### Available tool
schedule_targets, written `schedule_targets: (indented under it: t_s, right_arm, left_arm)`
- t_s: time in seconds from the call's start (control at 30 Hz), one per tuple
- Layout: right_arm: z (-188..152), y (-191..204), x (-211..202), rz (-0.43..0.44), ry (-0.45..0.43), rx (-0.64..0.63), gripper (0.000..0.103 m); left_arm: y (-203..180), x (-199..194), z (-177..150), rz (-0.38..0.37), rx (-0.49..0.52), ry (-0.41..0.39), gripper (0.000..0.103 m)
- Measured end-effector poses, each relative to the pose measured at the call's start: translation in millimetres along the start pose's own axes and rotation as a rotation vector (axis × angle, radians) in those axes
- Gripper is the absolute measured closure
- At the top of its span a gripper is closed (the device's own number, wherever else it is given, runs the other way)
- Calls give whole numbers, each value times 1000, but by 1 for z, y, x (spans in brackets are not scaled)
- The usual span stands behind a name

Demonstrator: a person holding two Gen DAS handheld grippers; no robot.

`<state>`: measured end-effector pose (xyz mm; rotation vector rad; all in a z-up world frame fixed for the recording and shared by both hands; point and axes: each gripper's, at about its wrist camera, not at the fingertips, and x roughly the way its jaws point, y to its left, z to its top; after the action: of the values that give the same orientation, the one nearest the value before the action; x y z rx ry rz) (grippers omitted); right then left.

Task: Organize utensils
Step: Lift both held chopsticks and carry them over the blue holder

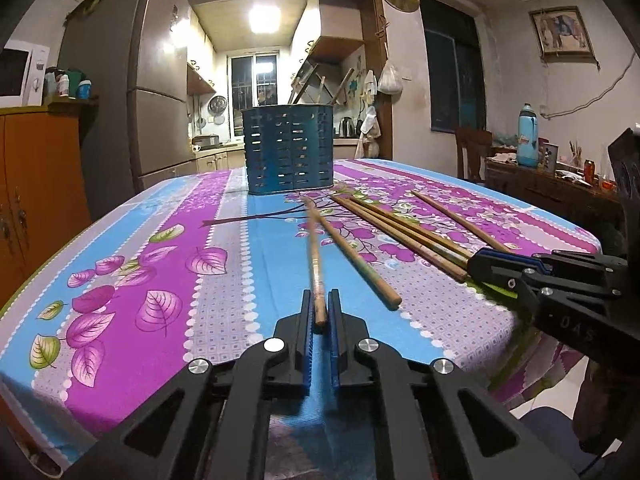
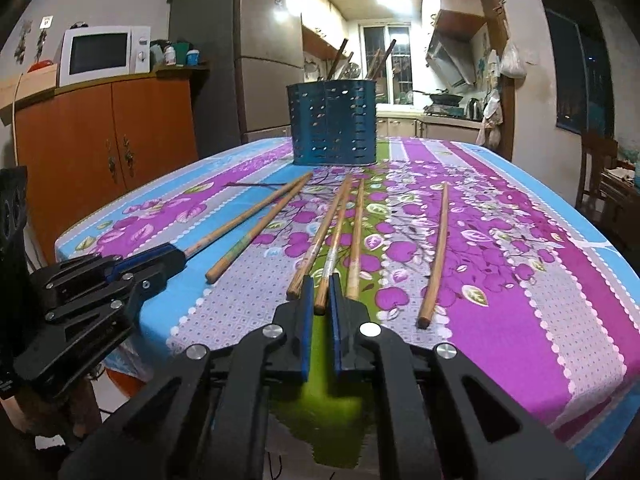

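Both hand-held grippers, left (image 1: 319,320) and right (image 2: 320,300), are each pinching one chopstick (image 1: 314,256) end; a thin end-grip risks it pivoting and slipping out.

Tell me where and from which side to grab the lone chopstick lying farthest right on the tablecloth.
Grip the lone chopstick at its thick near end, by the table edge, coming in from the near side along its length. It lies flat, pointing toward the blue utensil holder, well apart from the others, so fingers should fit either side. The right hand-held gripper, nearest, already straddles another chopstick.
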<state>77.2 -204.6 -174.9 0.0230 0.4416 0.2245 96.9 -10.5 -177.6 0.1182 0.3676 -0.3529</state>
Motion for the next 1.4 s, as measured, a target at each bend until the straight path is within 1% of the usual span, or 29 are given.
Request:
schedule_targets:
  t_s: [0.1, 0.27, 0.43, 0.5, 0.57, 0.7, 0.8, 0.87, 1.07, 1.23, 1.4]
  right_arm:
    - [7, -2, -7, -6, -24, -2, 98]
    - [32, -2, -30, -9, -89, -41, 98]
    - [71, 2, -55, 3, -169, -107, 98]
    - [92, 2, -61, 23, -194, -128, 98]
    - [110, 1, -63, 35, -211, -147, 98]
    - [138, -2, -60, 62, -221, -159, 98]
    - [156, -5, -51, 77, -211, -154, 98]
    - [165, -7, -47, 83, -204, -150, 98]
    - [194, -17, -30, 107, -152, -114, 98]
    - [211, -22, -21, 115, -118, -105, 98]
    - [225, -27, -15, 115, -103, -100, 98]
  left_arm:
    - [0, -5, 2, -3, 1, -10, 95]
    - [3, -26, 21, -10, -6, -72, 95]
    - [6, -51, 57, -8, 0, -167, 95]
    - [7, -58, 72, -8, 9, -205, 95]
    - [9, -63, 90, -13, 20, -243, 95]
    - [10, -63, 121, -17, 31, -286, 95]
    - [11, -54, 142, -30, 41, -284, 95]
    - [10, -43, 155, -36, 50, -267, 95]
    - [14, -19, 186, -62, 37, -231, 95]
    - [19, -7, 203, -66, 34, -210, 95]
    - [21, -9, 217, -62, 43, -203, 95]
